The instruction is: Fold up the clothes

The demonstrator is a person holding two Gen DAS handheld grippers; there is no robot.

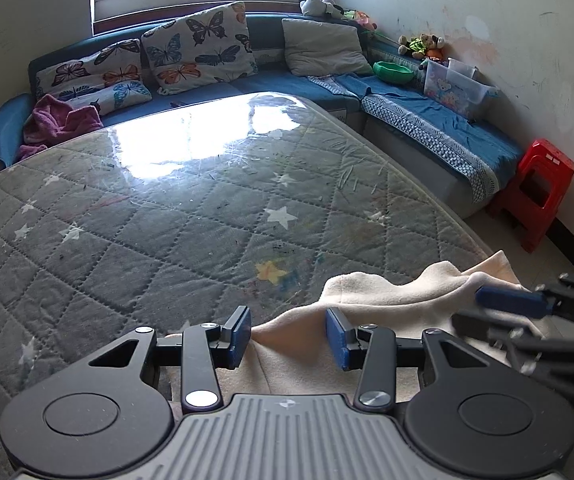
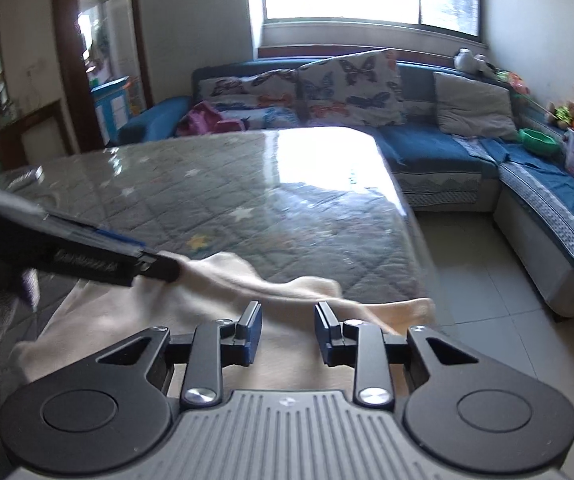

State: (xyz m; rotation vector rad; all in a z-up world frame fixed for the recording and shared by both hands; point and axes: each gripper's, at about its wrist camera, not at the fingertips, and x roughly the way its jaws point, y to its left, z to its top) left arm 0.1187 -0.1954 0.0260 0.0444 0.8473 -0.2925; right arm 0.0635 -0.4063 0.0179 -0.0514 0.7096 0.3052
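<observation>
At the near edge of the tabletop [image 1: 167, 208] our cream garment [image 1: 383, 292] lies bunched, ready for spreading. Left gripper [image 1: 289, 334] fingers stand half open around a ridge; right gripper [image 2: 289, 334] fingers stand apart, gripping nothing.

Cream cloth [image 1: 387, 292] partly under tools

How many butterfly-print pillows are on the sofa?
3: one upright by the window, one left of it, one lying low in front. Others may be hidden.
</observation>
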